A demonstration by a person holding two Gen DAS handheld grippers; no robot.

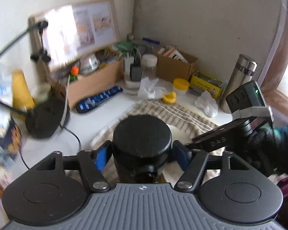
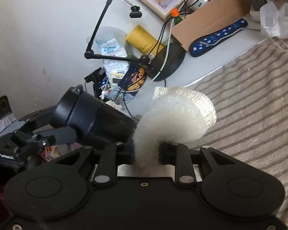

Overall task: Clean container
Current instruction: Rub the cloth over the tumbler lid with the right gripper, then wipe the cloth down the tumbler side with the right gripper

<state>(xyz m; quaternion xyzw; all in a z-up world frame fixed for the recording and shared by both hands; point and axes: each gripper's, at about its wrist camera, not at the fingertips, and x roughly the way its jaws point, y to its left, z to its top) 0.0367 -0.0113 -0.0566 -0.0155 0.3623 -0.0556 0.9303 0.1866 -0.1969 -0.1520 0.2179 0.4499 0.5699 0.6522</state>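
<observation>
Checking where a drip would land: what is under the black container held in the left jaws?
Under the black container lies the striped cloth on the white table. The container hides the cloth directly below it, so that patch cannot be seen.

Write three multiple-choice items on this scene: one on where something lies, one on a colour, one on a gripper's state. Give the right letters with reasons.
1. Where does the loose yellow lid lie?
A. at the far edge of the striped towel
B. inside a cardboard box
C. on the steel flask

2. What colour is the container held in the left gripper?
A. yellow
B. black
C. white

3. What is the right gripper doing?
A. open and empty
B. shut on a spoon
C. shut on the white scrub pad

Key: 1 A, the lid rests by the towel's far border. 2 B, its body and flat end are black. 3 C, the pad is pinched between the fingers and curls up above them.
</observation>
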